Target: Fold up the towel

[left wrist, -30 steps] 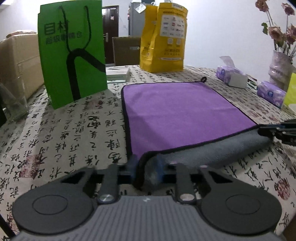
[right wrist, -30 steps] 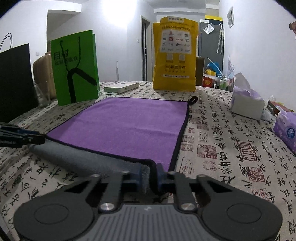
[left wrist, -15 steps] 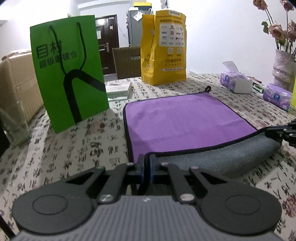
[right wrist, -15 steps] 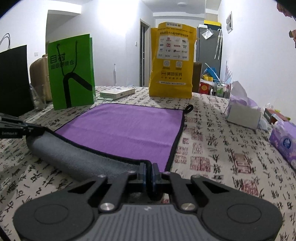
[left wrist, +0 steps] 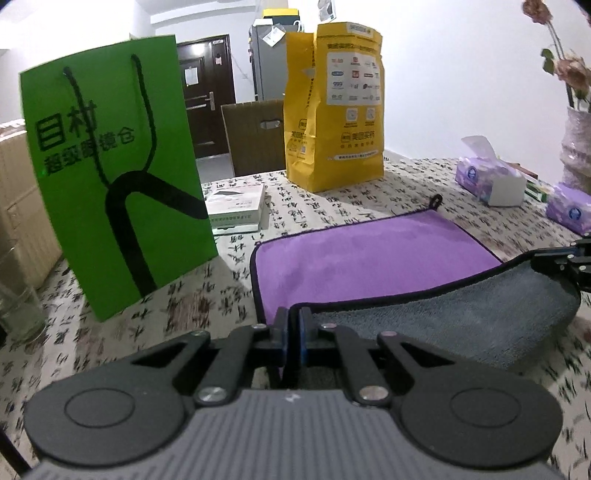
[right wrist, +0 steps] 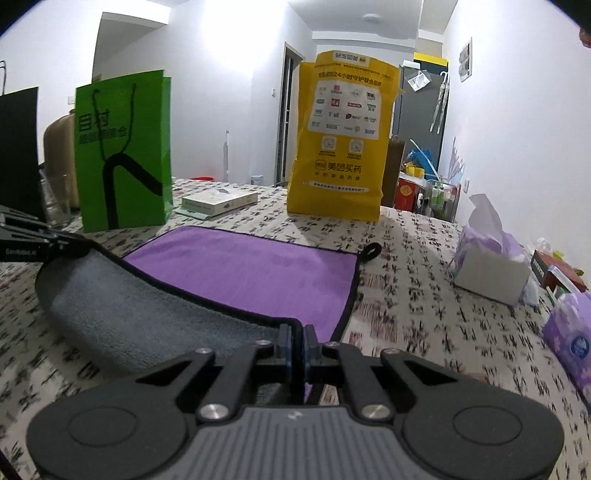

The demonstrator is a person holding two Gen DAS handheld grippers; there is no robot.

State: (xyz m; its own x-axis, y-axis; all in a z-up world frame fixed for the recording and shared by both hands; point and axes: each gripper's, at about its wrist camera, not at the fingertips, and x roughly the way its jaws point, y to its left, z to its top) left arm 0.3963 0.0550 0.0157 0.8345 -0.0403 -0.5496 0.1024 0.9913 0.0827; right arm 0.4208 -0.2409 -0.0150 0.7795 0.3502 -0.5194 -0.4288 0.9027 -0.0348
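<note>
A green bag stands at the left of the counter. Beside it the left tongs are clenched on the near left corner of the towel. Its purple face lies flat mid-counter, the grey underside lifted along the near edge. The right tongs grip the near right corner. Farther right sits a tissue box.

White walls, ceiling lamp at 12 o'clock. Dark door at 11 o'clock, grey fridge beside it at 12. Cardboard box behind calligraphy-print tablecloth. Open doorway, bright glare on wall left of it. Cluttered shelf at 2 o'clock.
</note>
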